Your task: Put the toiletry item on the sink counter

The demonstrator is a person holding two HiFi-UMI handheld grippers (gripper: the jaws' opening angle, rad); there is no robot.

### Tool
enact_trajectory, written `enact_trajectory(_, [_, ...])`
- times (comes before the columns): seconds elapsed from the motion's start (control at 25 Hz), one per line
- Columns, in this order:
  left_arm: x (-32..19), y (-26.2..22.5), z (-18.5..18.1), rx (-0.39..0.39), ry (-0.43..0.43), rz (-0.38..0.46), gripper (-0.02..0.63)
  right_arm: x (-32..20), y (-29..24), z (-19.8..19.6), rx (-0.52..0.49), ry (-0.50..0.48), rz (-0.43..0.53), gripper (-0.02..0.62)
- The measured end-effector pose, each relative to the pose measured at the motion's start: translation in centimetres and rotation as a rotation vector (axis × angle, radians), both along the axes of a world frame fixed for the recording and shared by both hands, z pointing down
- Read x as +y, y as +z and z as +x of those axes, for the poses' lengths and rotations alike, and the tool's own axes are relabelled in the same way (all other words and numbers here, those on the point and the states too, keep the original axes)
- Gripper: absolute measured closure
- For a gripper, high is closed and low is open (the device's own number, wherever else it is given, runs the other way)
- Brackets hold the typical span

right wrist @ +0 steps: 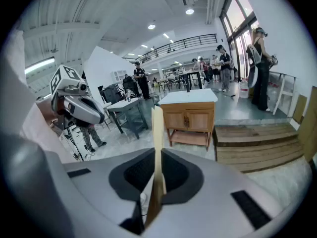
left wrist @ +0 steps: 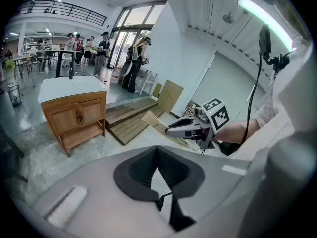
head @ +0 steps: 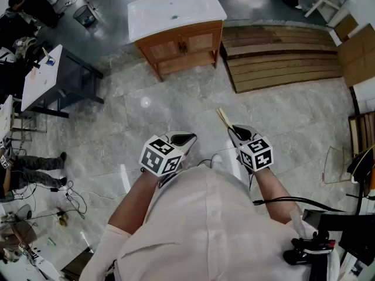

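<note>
1. The right gripper (head: 235, 131) pinches the thin tan toiletry item (head: 223, 118), low in the frame's middle; the left gripper (head: 186, 138) is closed, empty.
2. Hold tight and walk to the sink counter (head: 176, 7), top middle.

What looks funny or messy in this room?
Nothing is spilled or broken. The odd thing is the sink cabinet: it stands alone on the open floor, away from any wall, with wooden planks lying right beside it.
</note>
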State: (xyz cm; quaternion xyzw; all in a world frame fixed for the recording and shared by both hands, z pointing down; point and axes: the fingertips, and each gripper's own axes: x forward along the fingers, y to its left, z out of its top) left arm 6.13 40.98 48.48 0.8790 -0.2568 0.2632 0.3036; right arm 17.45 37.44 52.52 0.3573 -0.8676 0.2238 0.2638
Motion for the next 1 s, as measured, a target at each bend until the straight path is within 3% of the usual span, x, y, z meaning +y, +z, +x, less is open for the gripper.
enact_trajectory(0.32, [0.5, 0.7, -10.0, 0.012, -0.021, -0.017, 0.600, -1.0, -0.6, -7.7, -0.013, 0.061, -0.005, 0.563])
enact_trajectory(0.48, [0.8, 1.2, -13.2, 0.051, -0.008, -0.040, 0.600, -1.1, -0.4, -10.3, -0.047, 0.116, -0.010, 0.563])
enact_trajectory(0.6, [0.3, 2.5, -15.2, 0.035, -0.001, -0.049, 0.600, -1.3, 0.0, -11.5, -0.042, 0.152, -0.016, 0.563])
enact_trajectory(0.8, [-3.5, 3.6, -15.6, 0.023, 0.000, -0.045, 0.600, -4.4, 0.7, -11.8, -0.020, 0.151, -0.032, 0.563])
enact_trajectory(1.0, [-11.0, 3.4, -13.6, 0.003, -0.004, -0.039, 0.600, -12.7, 0.6, -10.1, -0.048, 0.142, -0.013, 0.563])
